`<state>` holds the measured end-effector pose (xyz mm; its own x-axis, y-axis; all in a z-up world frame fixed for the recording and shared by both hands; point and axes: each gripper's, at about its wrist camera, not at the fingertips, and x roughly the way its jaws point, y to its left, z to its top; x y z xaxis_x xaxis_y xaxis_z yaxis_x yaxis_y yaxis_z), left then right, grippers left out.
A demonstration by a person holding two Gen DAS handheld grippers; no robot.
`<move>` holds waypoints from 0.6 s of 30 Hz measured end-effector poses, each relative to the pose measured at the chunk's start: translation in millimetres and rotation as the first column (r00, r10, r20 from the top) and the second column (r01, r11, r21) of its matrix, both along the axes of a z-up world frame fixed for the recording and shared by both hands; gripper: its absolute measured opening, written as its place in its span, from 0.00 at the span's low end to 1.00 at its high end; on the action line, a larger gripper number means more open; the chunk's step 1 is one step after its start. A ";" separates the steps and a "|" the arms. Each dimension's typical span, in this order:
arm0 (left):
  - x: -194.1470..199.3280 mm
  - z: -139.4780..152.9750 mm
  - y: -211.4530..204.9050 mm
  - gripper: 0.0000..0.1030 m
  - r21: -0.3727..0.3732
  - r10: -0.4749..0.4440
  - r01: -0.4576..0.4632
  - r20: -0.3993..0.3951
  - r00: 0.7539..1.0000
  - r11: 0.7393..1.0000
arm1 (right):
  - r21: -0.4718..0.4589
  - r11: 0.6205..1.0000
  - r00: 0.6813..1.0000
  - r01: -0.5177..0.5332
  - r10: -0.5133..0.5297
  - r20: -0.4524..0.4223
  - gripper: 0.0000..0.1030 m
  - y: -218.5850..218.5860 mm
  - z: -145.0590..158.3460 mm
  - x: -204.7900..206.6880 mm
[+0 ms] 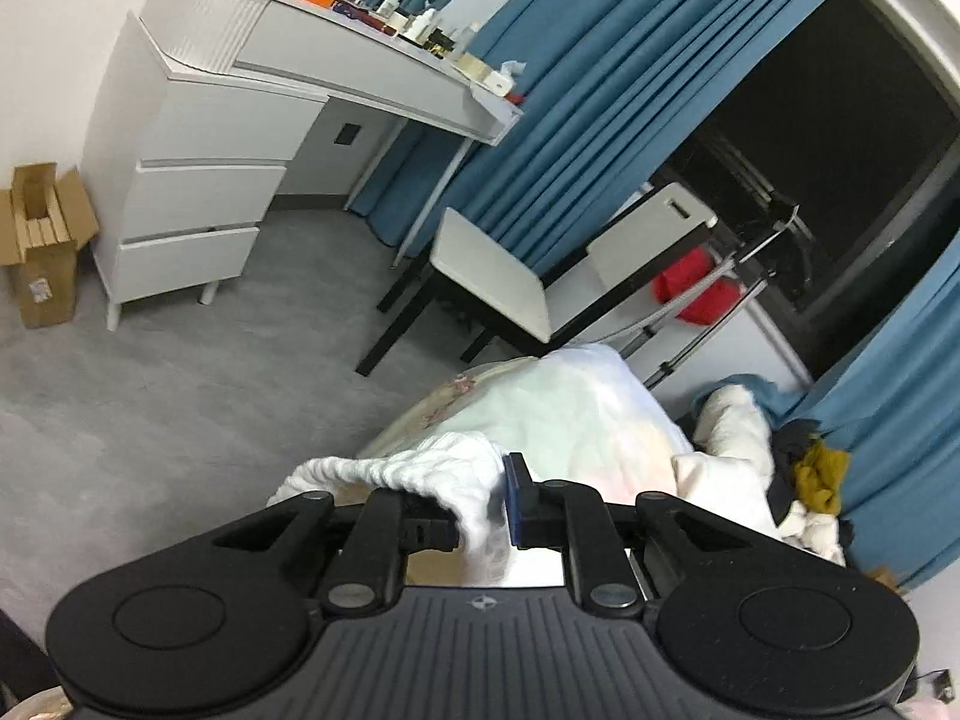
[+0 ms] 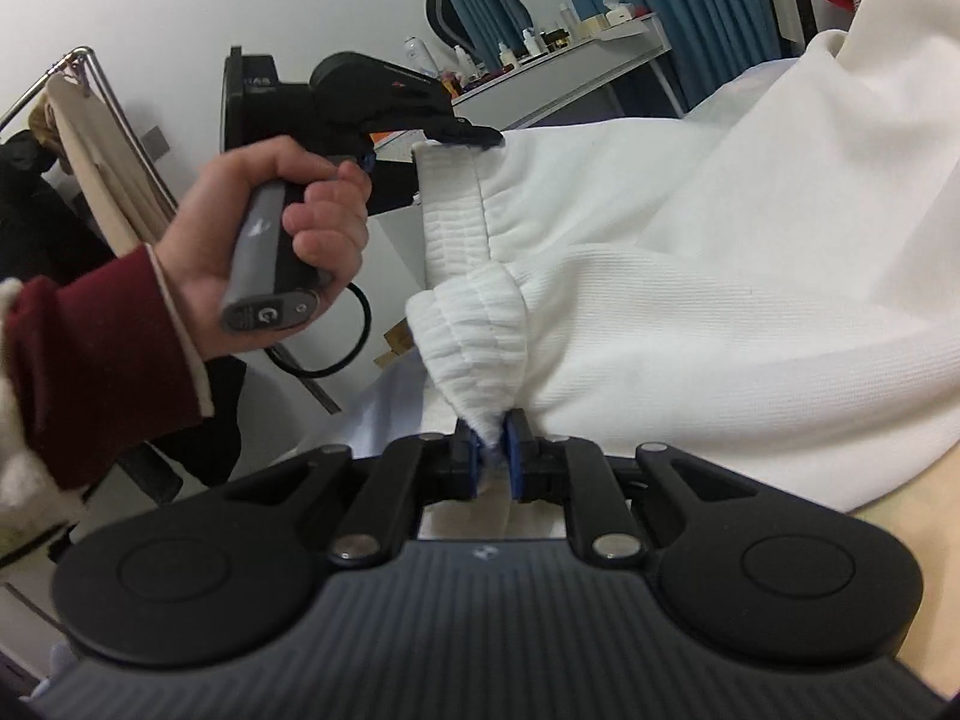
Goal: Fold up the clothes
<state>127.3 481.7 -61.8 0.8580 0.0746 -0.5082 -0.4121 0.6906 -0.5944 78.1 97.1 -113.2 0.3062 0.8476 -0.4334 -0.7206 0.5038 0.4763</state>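
A white garment (image 2: 690, 276) with ribbed bands hangs stretched between both grippers above the bed. In the right wrist view my right gripper (image 2: 493, 450) is shut on a bunched ribbed band (image 2: 474, 324) at the garment's lower edge. Further up, the left gripper (image 2: 465, 135), held by a hand (image 2: 288, 222) in a dark red sleeve, clamps the flat ribbed edge. In the left wrist view my left gripper (image 1: 483, 510) is shut on the same white garment (image 1: 432, 468), whose ribbed cloth drapes over the left finger and hides it.
A bed with a pale sheet (image 1: 570, 408) lies below. Beyond it stand a white chair (image 1: 498, 276), a white dresser with bottles (image 1: 198, 180), a cardboard box (image 1: 42, 240) and blue curtains (image 1: 570, 90). Loose clothes (image 1: 780, 468) are heaped on the right. A clothes rack (image 2: 90, 120) stands left.
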 end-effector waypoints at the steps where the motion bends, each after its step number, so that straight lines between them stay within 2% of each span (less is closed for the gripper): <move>1: -15.3 -1.2 -2.2 0.19 0.007 -0.004 0.004 -0.001 1.000 1.000 | -0.001 1.000 1.000 -0.003 0.003 0.002 0.17 -2.2 1.7 0.3; 2: -21.9 -0.5 -3.3 0.20 0.016 -0.011 0.011 -0.005 1.000 1.000 | -0.003 1.000 1.000 -0.004 0.004 0.006 0.17 -5.8 4.1 2.3; 5: -47.9 6.5 -15.4 0.30 0.065 -0.045 0.046 -0.013 0.999 0.997 | -0.027 1.000 0.999 0.011 -0.010 0.051 0.29 -11.1 9.9 -1.8; 7: -65.0 15.3 -28.3 0.44 0.119 -0.069 0.072 -0.031 0.997 0.990 | -0.049 0.998 0.995 0.026 -0.021 0.094 0.39 -12.2 13.1 -11.0; 8: -75.6 20.8 -36.2 0.47 0.147 -0.073 0.078 -0.037 0.997 0.986 | -0.058 0.998 0.994 0.032 -0.025 0.107 0.43 -13.4 14.8 -15.5; 10: -95.0 32.1 -50.8 0.57 0.197 -0.084 0.091 -0.046 0.995 0.976 | -0.081 0.995 0.989 0.060 -0.048 0.141 0.66 -21.9 15.4 -24.5; 12: -112.6 42.3 -67.6 0.64 0.235 -0.094 0.104 -0.052 0.994 0.966 | -0.093 0.991 0.980 0.097 -0.079 0.185 0.81 -29.8 17.5 -33.7; 18: -155.1 65.8 -137.2 0.72 0.335 -0.192 0.193 -0.036 0.981 0.922 | -0.097 0.982 0.961 0.165 -0.137 0.242 0.83 -65.7 28.2 -50.3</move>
